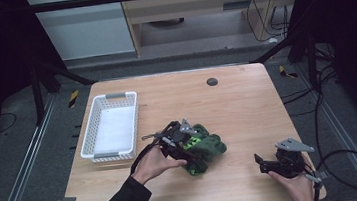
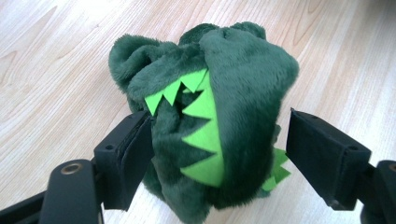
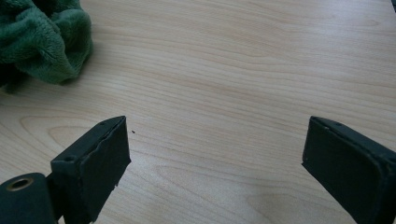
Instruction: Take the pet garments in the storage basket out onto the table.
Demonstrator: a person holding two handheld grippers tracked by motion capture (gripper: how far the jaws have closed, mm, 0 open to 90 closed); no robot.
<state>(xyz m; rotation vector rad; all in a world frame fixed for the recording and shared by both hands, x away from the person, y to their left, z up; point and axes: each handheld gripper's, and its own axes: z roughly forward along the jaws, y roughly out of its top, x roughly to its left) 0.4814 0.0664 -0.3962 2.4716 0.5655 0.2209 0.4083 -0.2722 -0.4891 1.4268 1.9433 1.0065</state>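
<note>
a green plush toy (image 1: 202,148) lies on the pale wooden table (image 1: 236,99) beside a white basket (image 1: 111,127).

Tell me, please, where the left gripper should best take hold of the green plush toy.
Grip the green plush toy across its bunched middle, coming from the person's side as the left gripper does now. Its open jaws already flank that soft bulge, which should compress easily; the thin felt spikes probably would not hold.

We see a dark green plush toy (image 2: 219,112) with bright green felt spikes, crumpled on the tabletop, lying between the spread jaws of the left gripper (image 2: 219,158), one pad touching its side.
</note>
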